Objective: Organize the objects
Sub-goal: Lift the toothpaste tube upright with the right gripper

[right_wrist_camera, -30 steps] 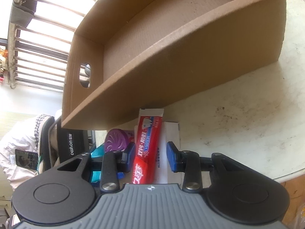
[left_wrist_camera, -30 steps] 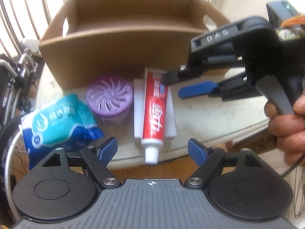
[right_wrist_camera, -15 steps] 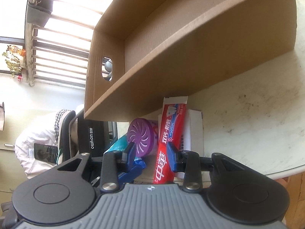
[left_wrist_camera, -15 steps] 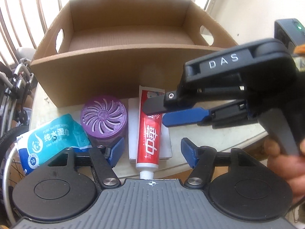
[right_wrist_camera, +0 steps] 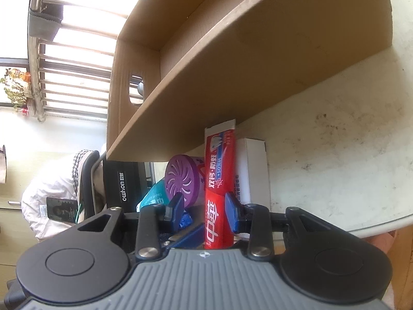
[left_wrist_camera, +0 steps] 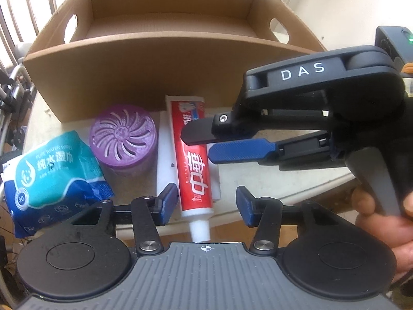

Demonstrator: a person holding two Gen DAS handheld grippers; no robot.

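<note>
Pale round table (left_wrist_camera: 296, 178): cardboard box (left_wrist_camera: 144, 77), purple round container (left_wrist_camera: 124, 139), wet-wipes pack (left_wrist_camera: 51, 178), flat white box (left_wrist_camera: 165, 160).

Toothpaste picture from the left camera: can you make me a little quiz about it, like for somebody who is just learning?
1. What does the toothpaste tube lie on?
2. What stands between the wet wipes pack and the toothpaste tube? A: purple round container. B: a cup. C: a spoon.
3. True or false: the cardboard box stands behind the toothpaste tube.

Key: 1. A flat white box. 2. A. 3. True.
</note>
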